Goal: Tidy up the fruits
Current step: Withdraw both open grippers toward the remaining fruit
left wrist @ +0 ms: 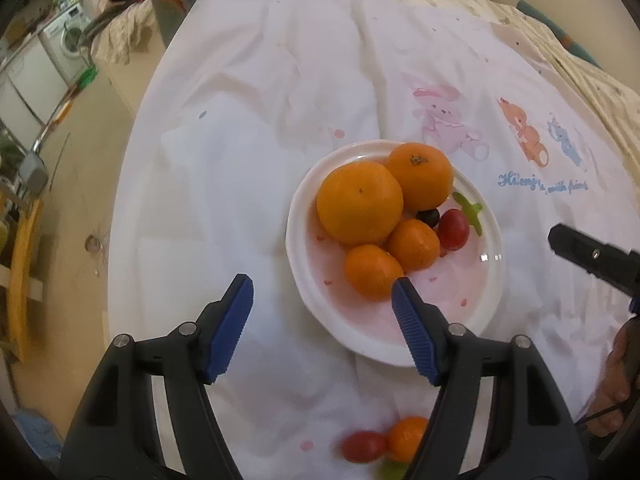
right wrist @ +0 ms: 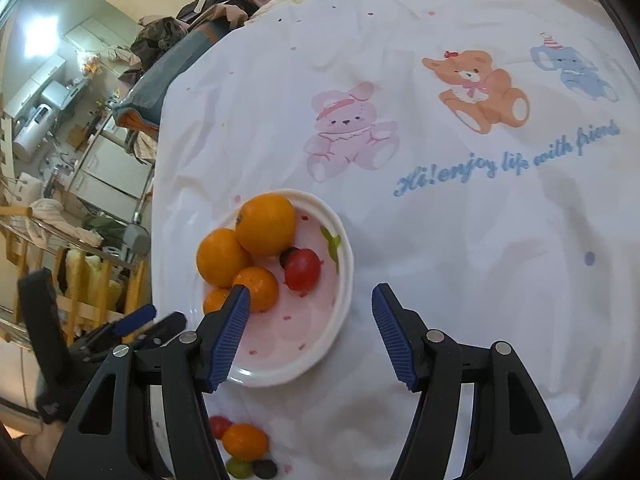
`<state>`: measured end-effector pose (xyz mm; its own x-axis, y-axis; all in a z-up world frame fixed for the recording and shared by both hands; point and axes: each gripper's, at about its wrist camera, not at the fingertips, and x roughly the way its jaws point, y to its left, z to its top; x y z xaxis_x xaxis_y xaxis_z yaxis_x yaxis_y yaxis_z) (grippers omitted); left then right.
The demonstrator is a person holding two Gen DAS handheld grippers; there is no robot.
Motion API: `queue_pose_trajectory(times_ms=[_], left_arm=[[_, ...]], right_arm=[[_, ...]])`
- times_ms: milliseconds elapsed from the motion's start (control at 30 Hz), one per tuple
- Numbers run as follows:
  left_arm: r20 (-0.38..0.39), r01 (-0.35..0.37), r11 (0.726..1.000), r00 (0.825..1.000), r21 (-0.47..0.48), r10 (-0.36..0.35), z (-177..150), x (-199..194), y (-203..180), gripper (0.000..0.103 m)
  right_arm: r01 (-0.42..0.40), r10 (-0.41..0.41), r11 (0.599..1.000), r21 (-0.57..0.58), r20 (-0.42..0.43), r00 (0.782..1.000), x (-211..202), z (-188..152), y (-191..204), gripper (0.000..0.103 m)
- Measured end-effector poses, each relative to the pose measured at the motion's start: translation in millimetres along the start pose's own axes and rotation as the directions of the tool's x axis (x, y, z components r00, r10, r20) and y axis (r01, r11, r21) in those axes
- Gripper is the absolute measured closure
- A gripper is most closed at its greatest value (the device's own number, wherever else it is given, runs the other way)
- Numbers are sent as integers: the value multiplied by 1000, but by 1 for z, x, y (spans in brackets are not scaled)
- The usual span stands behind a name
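White plate [left wrist: 304, 280] of oranges [left wrist: 359, 201] sits just ahead of both grippers. Left gripper [left wrist: 322, 296] and right gripper [right wrist: 311, 300] spread, empty.

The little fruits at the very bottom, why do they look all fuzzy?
Left wrist view: the small orange and red fruit sit at the fisheye's stretched edge, soft and smeared, while the plate in the middle is sharp. Right wrist view: the same fruits are a little clearer, and the tablecloth print curves.

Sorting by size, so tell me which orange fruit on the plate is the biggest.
The orange at the plate's left side, beside the one showing its dark stem scar. The two mandarins nearer the left gripper are clearly smaller.
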<state>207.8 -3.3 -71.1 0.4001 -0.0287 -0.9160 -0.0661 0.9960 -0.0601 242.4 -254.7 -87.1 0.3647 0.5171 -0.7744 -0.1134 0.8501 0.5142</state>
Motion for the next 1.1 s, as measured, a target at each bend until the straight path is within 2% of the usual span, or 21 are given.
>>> queue_pose_trajectory(times_ms=[233,467,867,1100], left_arm=[[41,2,1000,999,3,-2,-10,-26,6,35],[34,28,999,999,-19,-28,-29,-45,13,35],[86,29,998,996,50,-34,-65,-79,8,35],[119,36,999,992,39,-41,-76,-87,15,35]], right_arm=[[20,-19,999,-26,28,999,-20,-17,7,36],[4,-3,1000,-30,33,999,-37,-41,15,36],[-14,15,1000,-17,37,999,-58,-77,23,36],[-16,16,1000,-5,31,999,-62,-94,24,36]])
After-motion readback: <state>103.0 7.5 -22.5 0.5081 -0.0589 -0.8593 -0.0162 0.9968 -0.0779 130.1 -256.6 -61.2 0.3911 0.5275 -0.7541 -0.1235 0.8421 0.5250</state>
